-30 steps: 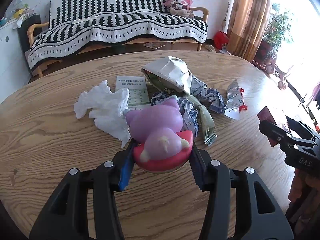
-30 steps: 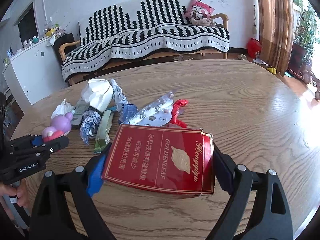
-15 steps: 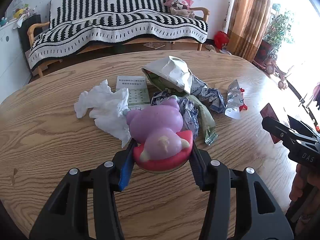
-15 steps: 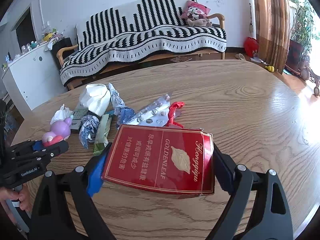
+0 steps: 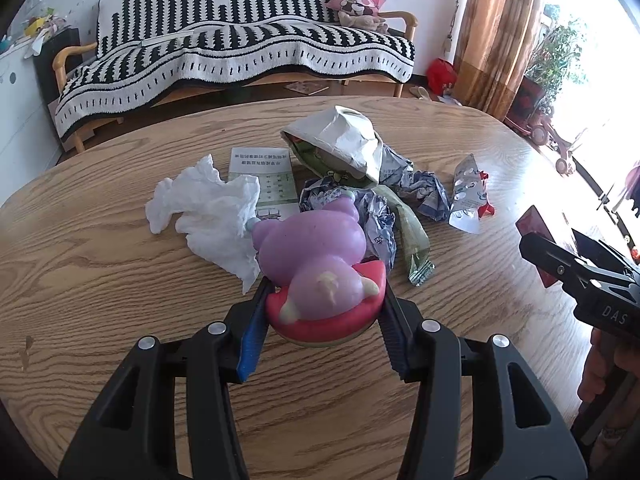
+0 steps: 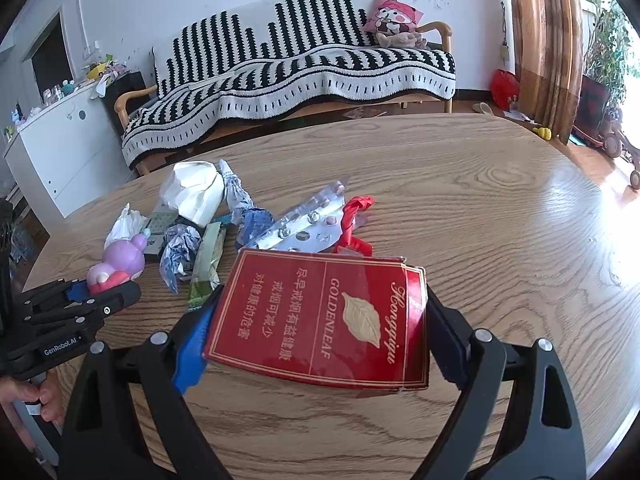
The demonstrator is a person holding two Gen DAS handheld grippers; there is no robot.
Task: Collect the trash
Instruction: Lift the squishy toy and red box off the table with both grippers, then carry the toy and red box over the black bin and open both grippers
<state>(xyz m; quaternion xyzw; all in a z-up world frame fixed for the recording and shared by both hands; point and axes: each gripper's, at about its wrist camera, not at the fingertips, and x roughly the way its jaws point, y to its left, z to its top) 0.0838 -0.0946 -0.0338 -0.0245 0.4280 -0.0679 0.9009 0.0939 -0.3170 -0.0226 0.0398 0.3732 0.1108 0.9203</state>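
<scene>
Left gripper (image 5: 324, 312): lower centre of the left wrist view, jaws clenched on the purple toy (image 5: 316, 256), gripping its red base from both sides

Purple toy: lifted at the near edge of the trash pile, tilted back toward the camera; at mid left of the right wrist view (image 6: 120, 264) it sits between the left gripper's fingers

Right gripper (image 6: 320, 328): lower centre of the right wrist view, jaws clamped on the red cigarette box (image 6: 320, 316), held flat with its gold leaf face up

Red cigarette box: above the table (image 6: 500, 220); in the left wrist view only a red corner (image 5: 534, 222) shows at the right edge

Trash pile: centre of the left wrist view, on the table: white tissue (image 5: 208, 212) at left, printed leaflet (image 5: 266, 178) behind it, crumpled white bag (image 5: 344, 140) at the back, green wrapper (image 5: 408, 232) and blister pack (image 5: 466, 194) to the right

Background: striped sofa (image 5: 240, 52) along the upper frame
</scene>
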